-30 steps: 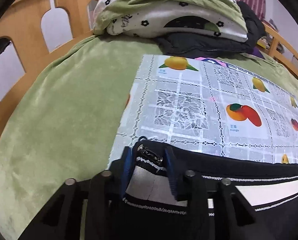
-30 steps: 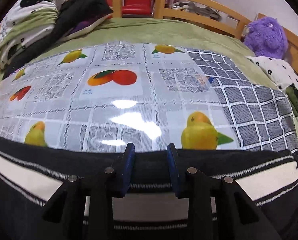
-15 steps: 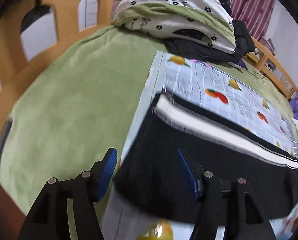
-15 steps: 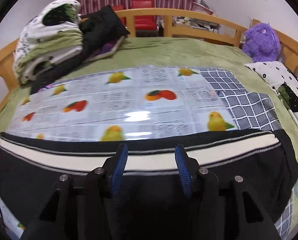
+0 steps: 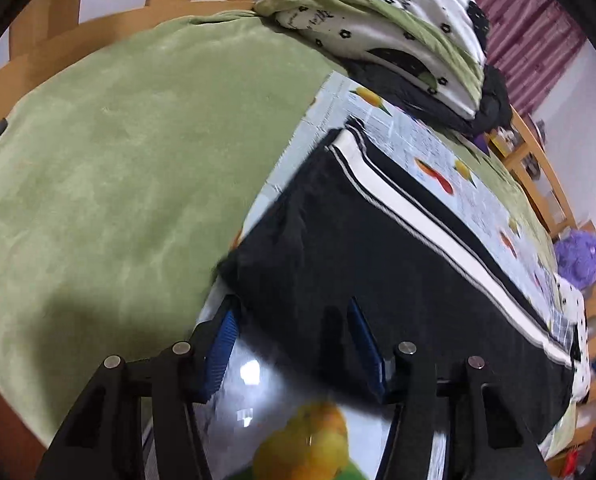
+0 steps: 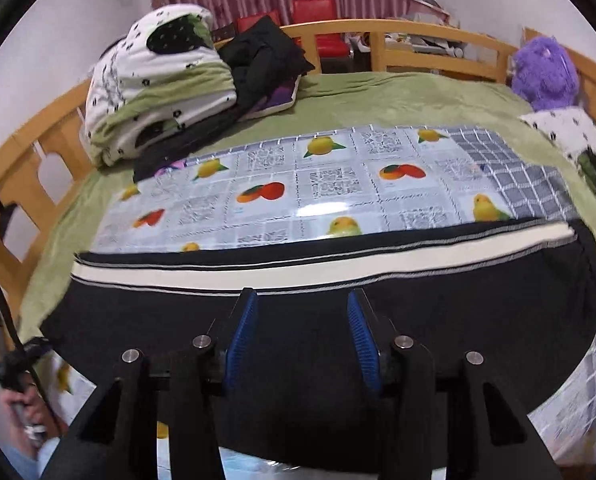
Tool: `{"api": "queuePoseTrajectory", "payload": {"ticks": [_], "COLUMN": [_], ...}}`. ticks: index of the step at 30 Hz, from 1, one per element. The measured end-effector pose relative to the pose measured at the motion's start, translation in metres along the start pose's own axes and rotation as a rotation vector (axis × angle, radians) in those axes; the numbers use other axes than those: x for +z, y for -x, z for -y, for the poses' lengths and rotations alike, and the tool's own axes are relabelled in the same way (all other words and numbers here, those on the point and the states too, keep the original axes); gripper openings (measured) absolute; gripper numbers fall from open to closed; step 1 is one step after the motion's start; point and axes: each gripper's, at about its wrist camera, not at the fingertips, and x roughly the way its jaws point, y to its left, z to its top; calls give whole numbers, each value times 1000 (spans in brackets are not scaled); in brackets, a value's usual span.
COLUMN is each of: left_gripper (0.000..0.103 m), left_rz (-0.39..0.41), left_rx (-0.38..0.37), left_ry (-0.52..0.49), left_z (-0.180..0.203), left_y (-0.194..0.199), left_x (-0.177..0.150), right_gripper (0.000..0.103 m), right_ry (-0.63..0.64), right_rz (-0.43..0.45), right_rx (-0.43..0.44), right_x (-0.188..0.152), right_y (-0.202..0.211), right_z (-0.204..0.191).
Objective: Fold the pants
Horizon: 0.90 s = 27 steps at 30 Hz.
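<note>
So the black pants (image 6: 321, 344) are lying flat across the near half of a fruit-print plastic sheet (image 6: 298, 192) spread on the bed's green blanket (image 5: 110, 184). There's a white side stripe (image 6: 298, 270) running left to right along their far edge. Both tongs are spread wide and holding nothing. The left tongs (image 5: 294, 344) hover over the near left corner of the pants, with the blue pads either side of that corner and glossy sheet showing between them. The right tongs (image 6: 301, 336) sit above the middle of the black fabric, just short of the stripe, not clamped on anything.

Far left on the bed there's a folded white-and-green floral quilt (image 6: 158, 84) with dark clothes (image 6: 266, 56) piled beside it. A purple plush toy (image 6: 545, 72) sits at the far right against the wooden bed rail (image 6: 417, 32).
</note>
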Motion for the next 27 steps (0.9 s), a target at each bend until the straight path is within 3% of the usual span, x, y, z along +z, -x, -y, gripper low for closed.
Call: {"api": "queuePoseTrajectory", "payload": {"ticks": [2,4,5,8,10,12,14,16,19,20,23,27], "left_gripper": [48,22,19,20,28,31,50,53,52,40,31,24], "left_rz": [2,22,32,69,35,44,43,60,73,83,83,154], "left_rx": [-4,30,11,-41,3,-8,-7,1,69,110,125,220], "left_ry": [36,39,34,75,77,73,48,42,67,92,167,13], "left_z": [-3,-5,-7,-16,-18,-17,-12,-9,-5,-5,-4,33], "left_y": [-9,-11,-8,0,-13,-15,-11,-11,-16,-15,-11,8], "left_x": [7,11,13,11,7,4,5,4,8,10,15,16], "right_gripper": [46,46,46,46,46,45,43,43,43,43,43,43], "right_ry": [-20,-42,-44,-55,-51,-79,-124,-129,-159,-170,-169,-157], "right_rz": [-9,-19,-26,-37,-29,-43,-48,-45,-24,-13,-3,-8], "right_rx": [3,-5,-9,-21,-32,-39,-22,-44,-20,-11,-17,-8], "right_x": [-4,-11,-12,-21,-28,-34,-39,-39,-36,-36,-37,-41], "right_y": [0,-1,-2,-3,-3,-4,-4,-4,2,5,8,10], "right_z": [-1,-1,-1,3,8,19,29,32,36,38,39,40]}}
